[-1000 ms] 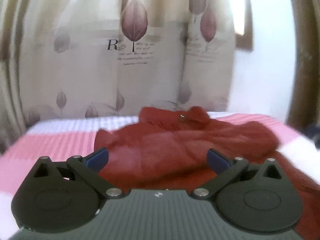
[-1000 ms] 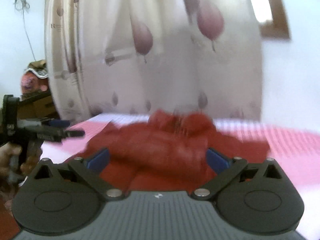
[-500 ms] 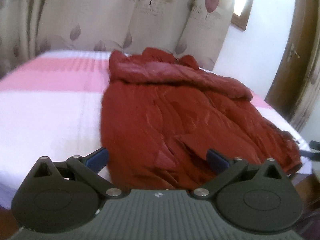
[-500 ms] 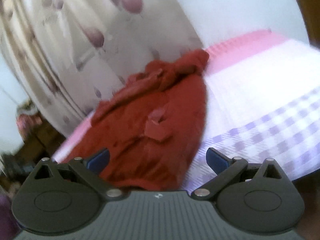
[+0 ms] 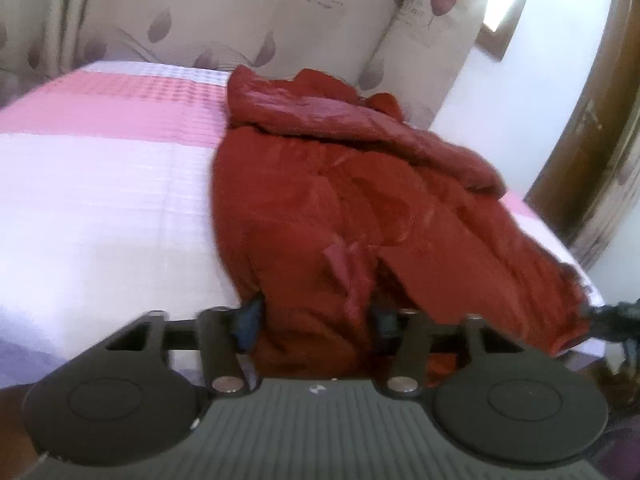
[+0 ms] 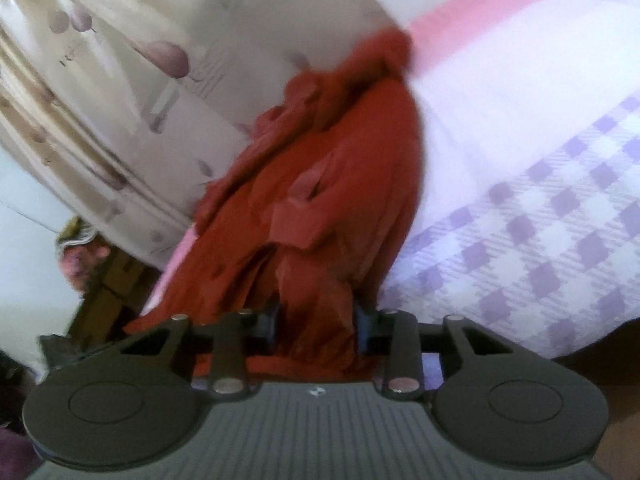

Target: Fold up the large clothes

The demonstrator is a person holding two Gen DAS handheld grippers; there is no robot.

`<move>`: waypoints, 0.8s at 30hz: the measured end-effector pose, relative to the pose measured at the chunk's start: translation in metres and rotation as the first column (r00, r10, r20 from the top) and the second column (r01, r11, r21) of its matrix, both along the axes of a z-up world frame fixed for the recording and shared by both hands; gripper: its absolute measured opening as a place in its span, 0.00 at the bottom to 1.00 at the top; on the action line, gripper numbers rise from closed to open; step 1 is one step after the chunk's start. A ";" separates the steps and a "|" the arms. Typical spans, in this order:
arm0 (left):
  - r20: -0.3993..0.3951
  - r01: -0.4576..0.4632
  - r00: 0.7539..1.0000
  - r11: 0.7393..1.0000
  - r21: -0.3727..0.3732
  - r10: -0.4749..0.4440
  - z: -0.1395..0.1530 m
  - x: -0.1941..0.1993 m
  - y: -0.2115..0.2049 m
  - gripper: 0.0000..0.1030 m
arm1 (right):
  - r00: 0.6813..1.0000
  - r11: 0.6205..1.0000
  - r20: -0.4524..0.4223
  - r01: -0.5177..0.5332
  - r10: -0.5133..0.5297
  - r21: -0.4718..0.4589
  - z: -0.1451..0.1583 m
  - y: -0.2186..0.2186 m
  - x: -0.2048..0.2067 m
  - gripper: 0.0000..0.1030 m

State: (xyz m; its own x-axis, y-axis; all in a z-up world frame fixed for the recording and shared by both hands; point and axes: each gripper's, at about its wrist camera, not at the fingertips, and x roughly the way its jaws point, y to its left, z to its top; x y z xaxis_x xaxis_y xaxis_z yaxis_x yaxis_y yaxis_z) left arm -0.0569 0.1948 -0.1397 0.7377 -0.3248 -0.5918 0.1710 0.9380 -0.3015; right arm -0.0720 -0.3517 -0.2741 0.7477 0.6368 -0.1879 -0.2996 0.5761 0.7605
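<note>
Jacket (image 5: pixel 360 200) fills the middle of both my views: a large red padded one, spread lengthwise on the bed (image 5: pixel 100 208), its collar end bunched toward 12 o'clock by the leaf-print curtain (image 5: pixel 240 12) and its hem hanging over the near edge at 6 o'clock.

My left gripper (image 5: pixel 318 320) sits at that hem. Its jaws are closing, with a thick fold of red fabric between the blue pads (image 5: pixel 250 322); the cloth fills the gap from one pad to the other, so I read it as gripped. In this view the bedcover runs pink at 11 o'clock and pale white at 9 o'clock, and the jacket's far side trails off toward 3 o'clock, where a dark piece of my other tool shows at the bed's edge. A wooden door frame (image 5: pixel 592 120) stands at 2 o'clock.

My right gripper (image 6: pixel 316 330) is rolled, so the bed tilts across its view. Its jaws are closing too, narrower than the left pair, and a gathered bunch of the jacket (image 6: pixel 320 200) hem is pinched between them, touching both pads. From here the garment runs up toward 12 o'clock, the purple-checked part of the bedcover (image 6: pixel 540 248) lies at 3 o'clock, and the curtain (image 6: pixel 120 80) hangs at 10 o'clock. Blurred clutter sits at 8 o'clock; I cannot tell what it is.
</note>
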 end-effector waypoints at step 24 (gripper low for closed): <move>0.039 0.081 0.996 0.978 -0.190 -0.075 0.021 -0.028 -0.004 0.15 | 0.995 0.981 0.095 -0.052 0.035 0.185 0.017 0.001 -0.034 0.20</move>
State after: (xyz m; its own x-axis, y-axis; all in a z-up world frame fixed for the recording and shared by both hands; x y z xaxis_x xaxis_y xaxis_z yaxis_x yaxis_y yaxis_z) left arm -0.0848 0.1908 -0.1190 0.7231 -0.4871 -0.4898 0.2537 0.8468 -0.4675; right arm -0.1057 -0.3504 -0.2567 0.7268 0.6868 0.0055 -0.3945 0.4109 0.8219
